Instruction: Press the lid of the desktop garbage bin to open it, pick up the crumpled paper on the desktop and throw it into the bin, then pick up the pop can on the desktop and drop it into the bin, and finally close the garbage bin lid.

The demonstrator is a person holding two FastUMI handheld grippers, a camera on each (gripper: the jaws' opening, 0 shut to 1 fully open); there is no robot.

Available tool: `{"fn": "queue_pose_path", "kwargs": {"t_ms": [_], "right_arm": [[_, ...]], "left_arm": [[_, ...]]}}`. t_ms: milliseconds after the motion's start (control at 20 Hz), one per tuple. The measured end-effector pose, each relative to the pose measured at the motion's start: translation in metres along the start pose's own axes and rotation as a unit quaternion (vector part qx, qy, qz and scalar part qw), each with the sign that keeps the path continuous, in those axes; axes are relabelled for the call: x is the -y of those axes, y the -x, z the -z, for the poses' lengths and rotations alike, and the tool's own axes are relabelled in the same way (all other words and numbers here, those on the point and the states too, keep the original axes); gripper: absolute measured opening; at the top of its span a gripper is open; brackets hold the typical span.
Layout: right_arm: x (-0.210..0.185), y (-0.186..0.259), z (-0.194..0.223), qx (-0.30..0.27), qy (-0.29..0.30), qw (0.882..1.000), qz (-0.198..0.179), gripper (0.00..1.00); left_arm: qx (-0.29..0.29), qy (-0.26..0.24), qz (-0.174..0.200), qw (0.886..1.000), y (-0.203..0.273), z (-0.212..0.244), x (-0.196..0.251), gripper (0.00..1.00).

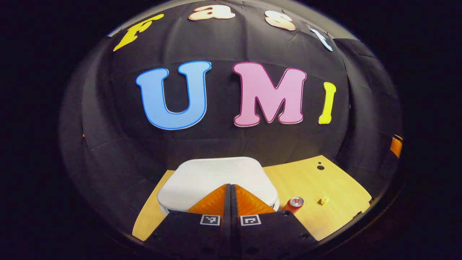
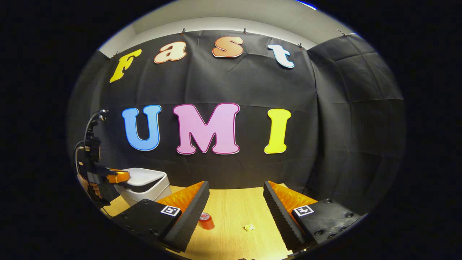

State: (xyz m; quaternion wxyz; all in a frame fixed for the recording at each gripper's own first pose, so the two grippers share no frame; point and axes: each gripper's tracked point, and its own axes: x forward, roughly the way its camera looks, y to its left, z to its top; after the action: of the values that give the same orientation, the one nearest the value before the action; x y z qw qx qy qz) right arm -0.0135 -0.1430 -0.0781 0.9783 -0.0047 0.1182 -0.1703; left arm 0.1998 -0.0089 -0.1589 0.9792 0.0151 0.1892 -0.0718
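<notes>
Left tool [image 1: 231,187] clenched empty over the bin lid [image 1: 216,177], right tool [image 2: 236,202] released above the bench [image 2: 231,202]; off-centre press risks tipping bin.

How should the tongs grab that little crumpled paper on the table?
Come straight down from above with the right tongs, which are open, and pinch the crumpled paper across its middle. It is a small, lumpy ball lying low on the wooden table with no handle, so any side would probably do. The pop can stands apart to its left, leaving room.
</notes>
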Motion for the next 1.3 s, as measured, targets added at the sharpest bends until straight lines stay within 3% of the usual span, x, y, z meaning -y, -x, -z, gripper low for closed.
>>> {"fn": "queue_pose_path", "kwargs": {"t_ms": [400, 800, 1000, 1050, 1150, 1200, 1300], "right_arm": [[-0.002, 0.020, -0.008, 0.008, 0.014, 1.000, -0.002, 0.97], [-0.009, 0.044, 0.016, -0.029, 0.018, 0.999, -0.017, 0.97], [-0.009, 0.051, 0.026, -0.034, 0.023, 0.999, -0.027, 0.97], [-0.008, 0.051, 0.032, -0.038, 0.029, 0.998, -0.027, 0.97], [-0.004, 0.048, 0.042, -0.046, 0.041, 0.998, -0.028, 0.97], [0.000, 0.045, 0.048, -0.051, 0.046, 0.997, -0.027, 0.97], [0.008, 0.033, 0.063, -0.070, 0.052, 0.996, -0.026, 0.97]], "left_arm": [[0.073, 0.040, 0.005, 0.997, 0.073, -0.043, 0.023, 0.06], [0.118, 0.051, 0.018, 0.992, 0.144, -0.042, 0.065, 0.07], [0.129, 0.055, 0.033, 0.990, 0.161, -0.038, 0.083, 0.20], [0.130, 0.057, 0.039, 0.989, 0.162, -0.036, 0.087, 0.39], [0.136, 0.057, 0.040, 0.988, 0.166, -0.037, 0.092, 0.94], [0.139, 0.052, 0.036, 0.988, 0.166, -0.036, 0.091, 0.98], [0.139, 0.040, 0.027, 0.989, 0.165, -0.035, 0.090, 0.95]]}}
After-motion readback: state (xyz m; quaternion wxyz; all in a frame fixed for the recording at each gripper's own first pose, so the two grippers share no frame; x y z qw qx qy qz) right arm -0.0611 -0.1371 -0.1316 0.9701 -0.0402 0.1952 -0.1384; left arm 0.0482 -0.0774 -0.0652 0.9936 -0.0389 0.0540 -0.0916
